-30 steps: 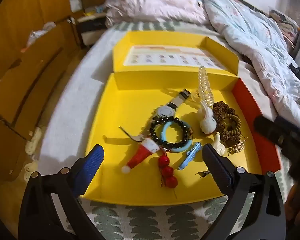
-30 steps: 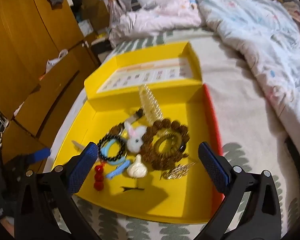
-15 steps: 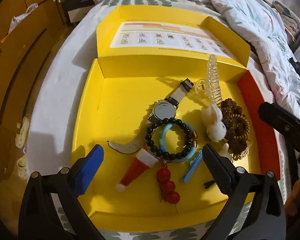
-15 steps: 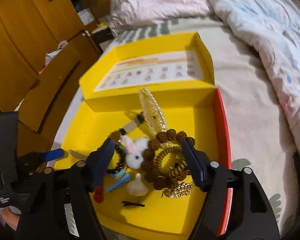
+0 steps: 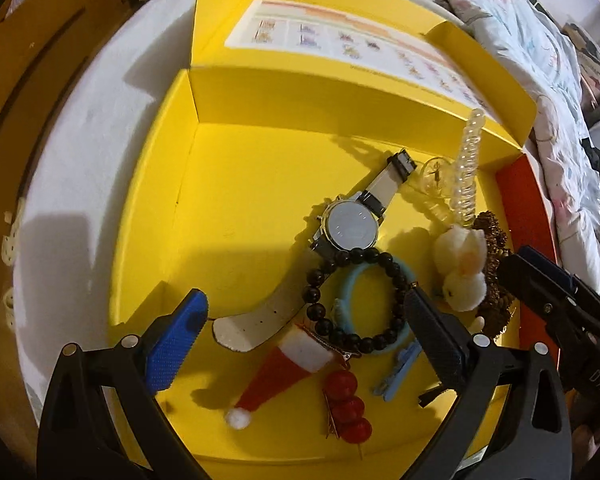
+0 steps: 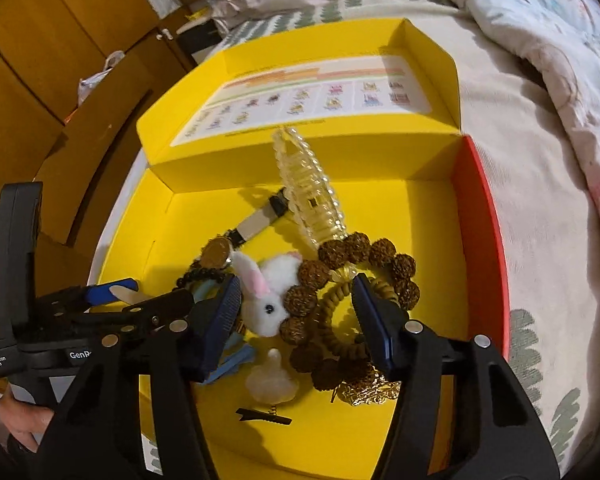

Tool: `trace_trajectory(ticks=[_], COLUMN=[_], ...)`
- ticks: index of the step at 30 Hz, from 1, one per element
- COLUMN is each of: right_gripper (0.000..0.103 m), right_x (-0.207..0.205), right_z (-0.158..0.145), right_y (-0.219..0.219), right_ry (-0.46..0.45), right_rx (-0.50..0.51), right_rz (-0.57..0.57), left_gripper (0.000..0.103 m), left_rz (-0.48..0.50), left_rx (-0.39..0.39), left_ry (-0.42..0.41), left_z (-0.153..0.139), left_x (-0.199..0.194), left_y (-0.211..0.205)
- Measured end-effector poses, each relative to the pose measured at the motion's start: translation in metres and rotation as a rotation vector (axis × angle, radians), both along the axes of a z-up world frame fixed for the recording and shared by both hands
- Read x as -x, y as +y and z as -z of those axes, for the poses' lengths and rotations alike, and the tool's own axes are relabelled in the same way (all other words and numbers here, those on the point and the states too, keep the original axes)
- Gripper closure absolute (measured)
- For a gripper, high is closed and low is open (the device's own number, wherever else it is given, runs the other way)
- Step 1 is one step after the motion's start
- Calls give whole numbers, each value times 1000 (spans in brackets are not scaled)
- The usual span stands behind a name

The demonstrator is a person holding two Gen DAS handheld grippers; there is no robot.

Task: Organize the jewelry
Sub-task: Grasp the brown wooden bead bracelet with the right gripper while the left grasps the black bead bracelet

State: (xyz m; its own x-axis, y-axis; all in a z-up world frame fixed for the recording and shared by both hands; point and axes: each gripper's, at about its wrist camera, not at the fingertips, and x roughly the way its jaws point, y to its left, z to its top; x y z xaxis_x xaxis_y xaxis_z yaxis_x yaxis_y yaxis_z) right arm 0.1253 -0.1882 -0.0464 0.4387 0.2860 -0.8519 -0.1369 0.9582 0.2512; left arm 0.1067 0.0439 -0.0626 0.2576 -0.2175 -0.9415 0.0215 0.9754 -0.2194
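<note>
Right wrist view: my right gripper [image 6: 296, 312] is closing over the bunny clip [image 6: 270, 292] and brown beads [image 6: 340, 264], pads not touching. Left gripper [image 5: 304, 336] gapes wide, empty. Yellow box [image 6: 380, 432] holds everything; watch [image 5: 350, 226] half buried.

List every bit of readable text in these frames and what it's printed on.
"Data Acquisition System": left gripper body, right wrist view.
"GenR", cut off: same body.
"DAS": right gripper body, left wrist view.
Chart inside the box lid: print too small and blurred to read.
</note>
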Motion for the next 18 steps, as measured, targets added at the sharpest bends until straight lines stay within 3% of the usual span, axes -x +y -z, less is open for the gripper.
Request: trace_trajectory(ticks=[5,7,10,18], right_gripper=[47,57,65,65], right_x=[-5,-8,-13,-18], right_z=[9,10,14,20], right_y=[-6,-6,-3,3], right_ry=[19,25,37,53], right_rx=[3,5,5,24], right_rz=[43,46,27,34], left_gripper=[6,9,15,23], left_rz=[-1,1,10,0], left_rx=[-14,-15,-38,-72], left_ry=[6,-2,-8,-6], left_z=[5,5,4,5], left_x=[-4,-6,-9,-17], left_y=[-1,-1,0,0])
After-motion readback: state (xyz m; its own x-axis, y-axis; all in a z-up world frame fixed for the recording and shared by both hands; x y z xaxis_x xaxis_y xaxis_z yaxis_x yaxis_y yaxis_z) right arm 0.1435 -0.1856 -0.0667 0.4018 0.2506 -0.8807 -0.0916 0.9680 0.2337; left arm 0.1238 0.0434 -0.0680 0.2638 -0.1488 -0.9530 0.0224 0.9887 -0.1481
